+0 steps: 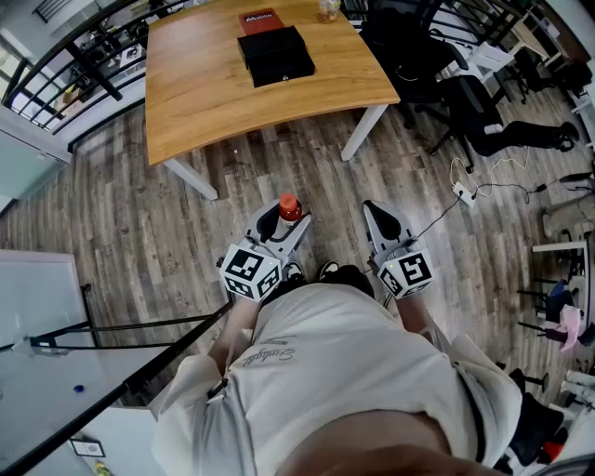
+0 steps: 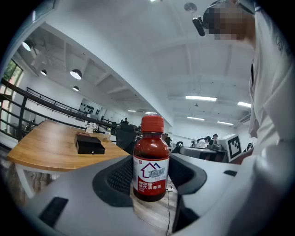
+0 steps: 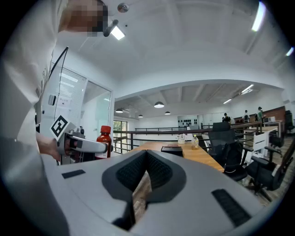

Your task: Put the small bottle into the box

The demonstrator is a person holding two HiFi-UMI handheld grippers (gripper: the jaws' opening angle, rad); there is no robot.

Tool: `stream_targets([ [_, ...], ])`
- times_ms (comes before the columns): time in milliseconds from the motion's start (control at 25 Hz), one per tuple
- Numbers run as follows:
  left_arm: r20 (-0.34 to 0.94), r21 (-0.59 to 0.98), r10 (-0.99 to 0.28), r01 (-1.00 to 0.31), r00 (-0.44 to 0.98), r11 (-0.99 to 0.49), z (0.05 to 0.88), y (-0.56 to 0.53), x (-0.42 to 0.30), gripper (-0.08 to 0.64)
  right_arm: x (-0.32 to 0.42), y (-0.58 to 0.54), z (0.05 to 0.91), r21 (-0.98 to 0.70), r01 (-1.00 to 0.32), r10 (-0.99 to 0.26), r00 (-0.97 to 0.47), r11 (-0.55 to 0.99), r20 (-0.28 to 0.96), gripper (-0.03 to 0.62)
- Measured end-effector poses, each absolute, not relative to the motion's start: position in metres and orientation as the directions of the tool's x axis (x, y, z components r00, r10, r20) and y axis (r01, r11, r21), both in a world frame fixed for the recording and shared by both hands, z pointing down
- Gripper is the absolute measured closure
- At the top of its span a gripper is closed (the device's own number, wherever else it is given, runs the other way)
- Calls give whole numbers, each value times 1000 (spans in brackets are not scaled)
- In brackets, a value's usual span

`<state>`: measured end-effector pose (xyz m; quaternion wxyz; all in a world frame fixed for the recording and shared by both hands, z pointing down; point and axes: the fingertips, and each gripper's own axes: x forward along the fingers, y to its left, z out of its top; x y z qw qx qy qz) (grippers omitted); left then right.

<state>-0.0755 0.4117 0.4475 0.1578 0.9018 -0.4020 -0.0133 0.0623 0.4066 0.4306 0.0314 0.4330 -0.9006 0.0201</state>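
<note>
While between jaws, small bottle (image 2: 151,159) upright.

You stand on the floor (image 1: 139,232) facing the table (image 1: 204,93), which lies ahead and well apart from both grippers. The small bottle (image 1: 289,206) stands upright between the jaws of your left gripper (image 1: 286,219). Your right gripper (image 1: 379,212) is level with it on the right, apart from it, with nothing between its jaws. On the table, the box (image 1: 275,56) lies toward the far side. A flat item (image 1: 259,20) sits just behind the box, and another bottle (image 1: 327,9) stands at the far edge to its right. Office chairs (image 1: 437,65) stand right of the table. A power strip (image 1: 462,193) lies on the floor ahead and to your right.
</note>
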Motion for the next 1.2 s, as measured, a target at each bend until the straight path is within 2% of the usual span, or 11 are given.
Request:
stream_targets([
  [480,107,319,-720,-709,686,-628,449,402,-85,330,58,394,426,-28,-797,-796,-604,604,37,597],
  [760,103,379,-718,-694,689,-612,460,391,-84,331,51,394,432,17,-785,-782,-616,620,90,597],
  [1200,173,406,-690,-689,703,-601,488,362,-63,330,58,369,461,-50,-772,-760,-634,634,142,597],
])
